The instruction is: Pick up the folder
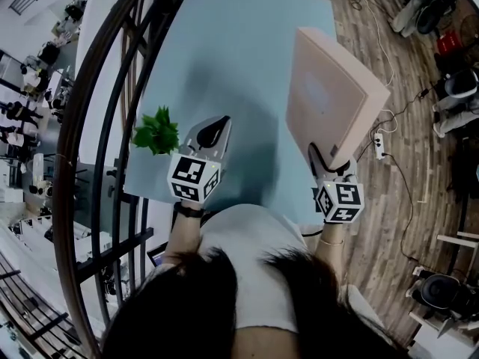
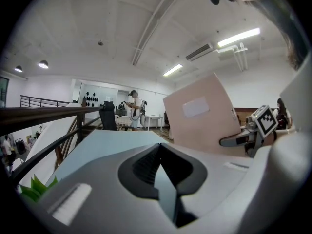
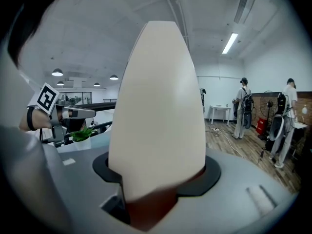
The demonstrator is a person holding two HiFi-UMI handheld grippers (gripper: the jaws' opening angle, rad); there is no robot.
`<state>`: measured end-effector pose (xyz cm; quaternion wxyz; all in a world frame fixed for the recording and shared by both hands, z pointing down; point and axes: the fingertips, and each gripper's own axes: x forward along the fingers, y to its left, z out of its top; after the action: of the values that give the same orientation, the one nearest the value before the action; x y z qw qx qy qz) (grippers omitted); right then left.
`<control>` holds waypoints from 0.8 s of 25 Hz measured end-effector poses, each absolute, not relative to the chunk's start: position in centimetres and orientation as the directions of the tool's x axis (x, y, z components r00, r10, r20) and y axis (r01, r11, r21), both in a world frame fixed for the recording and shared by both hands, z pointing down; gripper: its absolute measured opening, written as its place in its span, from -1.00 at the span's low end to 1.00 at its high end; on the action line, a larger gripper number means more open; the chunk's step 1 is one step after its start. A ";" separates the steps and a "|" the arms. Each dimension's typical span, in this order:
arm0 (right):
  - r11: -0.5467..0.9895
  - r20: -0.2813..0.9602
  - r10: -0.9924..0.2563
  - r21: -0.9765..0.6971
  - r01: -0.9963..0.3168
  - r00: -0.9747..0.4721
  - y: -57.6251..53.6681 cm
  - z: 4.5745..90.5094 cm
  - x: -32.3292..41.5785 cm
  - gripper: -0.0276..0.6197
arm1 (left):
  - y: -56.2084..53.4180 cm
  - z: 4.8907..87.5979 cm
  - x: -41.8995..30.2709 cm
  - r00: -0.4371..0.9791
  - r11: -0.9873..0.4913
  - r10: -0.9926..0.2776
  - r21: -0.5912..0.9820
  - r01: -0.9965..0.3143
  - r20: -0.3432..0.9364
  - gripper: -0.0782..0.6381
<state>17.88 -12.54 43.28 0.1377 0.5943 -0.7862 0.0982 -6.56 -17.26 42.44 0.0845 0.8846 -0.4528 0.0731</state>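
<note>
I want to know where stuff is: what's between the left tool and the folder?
Only bare table shows between the left tool and the folder, in the head view.

the folder (image 1: 329,96) looks like smooth, matt, pale pink card with a paler paper label. the worktop (image 1: 239,51) is smooth, matt light blue. at three o'clock the floor (image 1: 408,163) is brown wood planking. the left gripper (image 1: 213,129) and right gripper (image 1: 328,161) have matt grey plastic shells; the left's jaws carry black ribbed pads.
</note>
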 end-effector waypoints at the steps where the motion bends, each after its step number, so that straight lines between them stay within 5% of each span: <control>1: 0.276 0.334 -0.907 0.013 -0.961 -0.256 -12.6 43.2 17.8 -0.08 | -17.3 42.4 -6.6 0.577 -0.574 -0.790 0.082 -0.815 0.206 -0.62; 20: 0.291 0.314 -0.907 -0.014 -0.957 -0.280 -13.8 42.2 16.8 -0.08 | -17.7 42.3 -7.1 0.574 -0.574 -0.791 0.068 -0.816 0.211 -0.62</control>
<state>16.81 -13.76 42.21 0.1235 0.5871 -0.7937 0.1002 -7.06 -17.71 42.25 0.0790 0.8837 -0.4546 0.0785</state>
